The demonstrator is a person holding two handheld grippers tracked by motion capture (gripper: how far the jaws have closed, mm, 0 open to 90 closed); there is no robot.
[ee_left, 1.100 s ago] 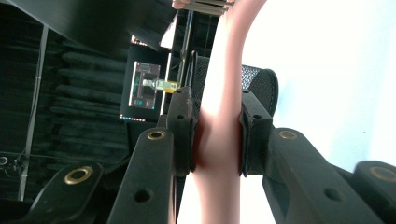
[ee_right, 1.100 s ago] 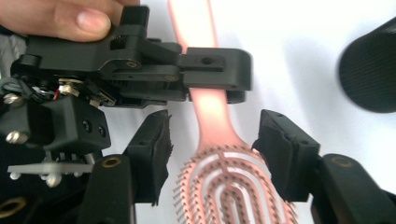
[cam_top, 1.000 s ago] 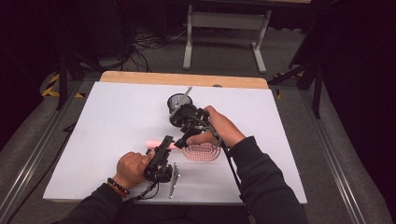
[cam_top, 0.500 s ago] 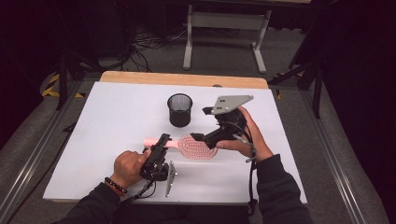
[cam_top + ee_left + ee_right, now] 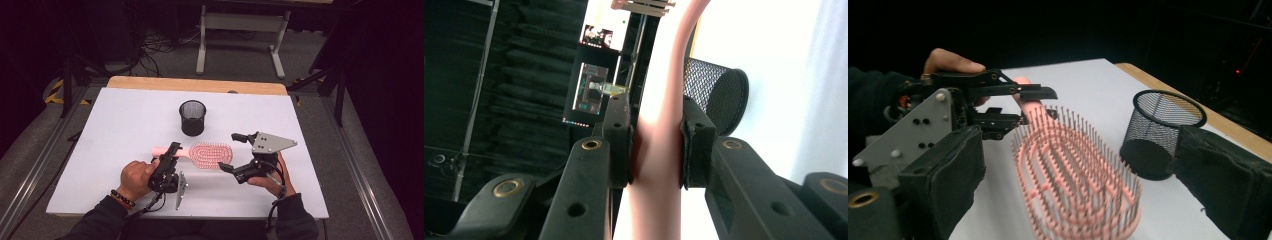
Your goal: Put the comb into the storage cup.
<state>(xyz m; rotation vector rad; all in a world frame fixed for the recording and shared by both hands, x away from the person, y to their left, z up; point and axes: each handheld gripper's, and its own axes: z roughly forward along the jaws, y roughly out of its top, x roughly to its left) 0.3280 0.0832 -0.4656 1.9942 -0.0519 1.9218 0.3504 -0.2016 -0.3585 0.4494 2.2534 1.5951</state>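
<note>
On the white table [image 5: 125, 130] there is one pink plastic hairbrush [image 5: 210, 155] at the frame's centre, one black wire-mesh cup [image 5: 192, 117] above it, and two black hand-held grippers, left hand-held gripper [image 5: 172, 150] and right hand-held gripper [image 5: 230, 152].

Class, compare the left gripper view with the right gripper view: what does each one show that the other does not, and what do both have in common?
Left gripper view alone: the left gripper's fingers pressed on the pink hairbrush handle from both sides, with a lit screen in the dark background.

Right gripper view alone: the hairbrush head with its rows of bristles, lying between the right gripper's wide-apart fingers, which have just been opening and do not touch it; also the person's hand on the left gripper.

Both: the pink hairbrush, the black mesh cup and the white table.
</note>
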